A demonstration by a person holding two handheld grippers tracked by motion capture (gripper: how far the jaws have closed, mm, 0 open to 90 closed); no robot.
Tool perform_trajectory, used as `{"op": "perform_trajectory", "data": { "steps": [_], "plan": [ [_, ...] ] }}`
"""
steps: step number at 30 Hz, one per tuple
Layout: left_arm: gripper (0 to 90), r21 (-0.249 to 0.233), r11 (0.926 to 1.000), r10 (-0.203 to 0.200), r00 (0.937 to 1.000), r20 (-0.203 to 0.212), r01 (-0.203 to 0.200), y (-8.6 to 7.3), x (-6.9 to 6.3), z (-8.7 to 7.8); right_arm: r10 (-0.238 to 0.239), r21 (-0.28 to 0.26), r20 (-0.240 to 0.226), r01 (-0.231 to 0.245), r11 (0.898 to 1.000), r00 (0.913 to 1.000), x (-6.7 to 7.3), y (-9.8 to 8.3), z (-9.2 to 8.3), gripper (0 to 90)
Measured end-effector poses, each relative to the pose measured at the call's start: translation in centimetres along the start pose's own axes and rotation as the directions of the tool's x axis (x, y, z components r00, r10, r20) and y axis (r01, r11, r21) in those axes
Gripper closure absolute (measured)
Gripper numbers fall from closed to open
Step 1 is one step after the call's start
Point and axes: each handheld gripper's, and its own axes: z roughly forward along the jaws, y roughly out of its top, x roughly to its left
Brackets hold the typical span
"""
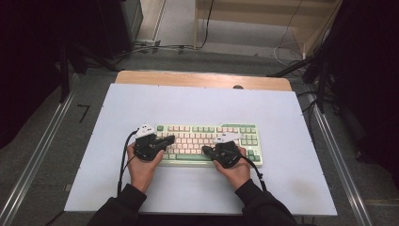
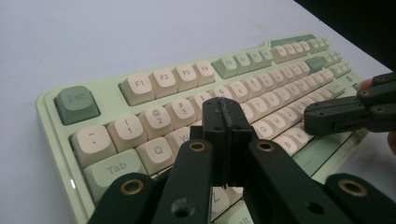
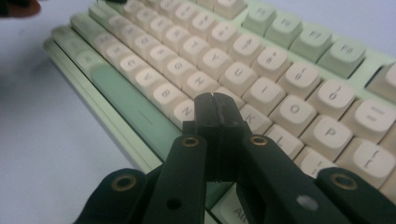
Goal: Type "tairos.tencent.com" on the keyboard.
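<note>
Over the keyboard point(image 1: 209, 143), left tongs point(image 1: 170, 139) and right tongs point(image 1: 205, 149) hover closed (gripping nothing), tips angled inward.

pale green plastic keyboard point(image 1: 207, 143): cream keycaps, darker green Esc, space bar and accent keys | left gripper point(image 1: 170, 139): black, brass-coloured rivets | right gripper point(image 1: 205, 149): black, same rivets | desk point(image 1: 141, 101): pale lavender-white sheet, light wood edge
</note>
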Motion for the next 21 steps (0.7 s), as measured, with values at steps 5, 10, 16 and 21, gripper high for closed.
{"op": "perform_trajectory", "data": {
  "steps": [5, 10, 16, 21],
  "plan": [
    [90.0, -0.001, 1.0, 0.002, 1.0, 0.0, -0.002, 0.0, 0.0, -0.1, 0.002, -0.01, -0.004, -0.002, 1.0, 1.0, 0.0, 0.2, -0.4, 88.2],
    [90.0, -0.001, 1.0, 0.004, 1.0, -0.001, -0.004, 0.0, 0.1, -0.1, 0.011, -0.039, -0.011, -0.011, 0.999, 0.9999, -0.2, 0.5, -1.3, 88.2],
    [90.0, -0.006, 1.0, 0.003, 1.0, 0.003, -0.003, 0.1, 0.0, -0.2, 0.021, -0.057, -0.008, -0.021, 0.998, 0.9997, -0.6, 0.5, -2.0, 88.2],
    [90.0, -0.008, 1.0, -0.002, 1.0, 0.002, 0.002, 0.1, 0.0, -0.3, 0.032, -0.062, -0.003, -0.032, 0.998, 0.9995, -1.0, 0.5, -2.3, 88.0]
  ]
}}
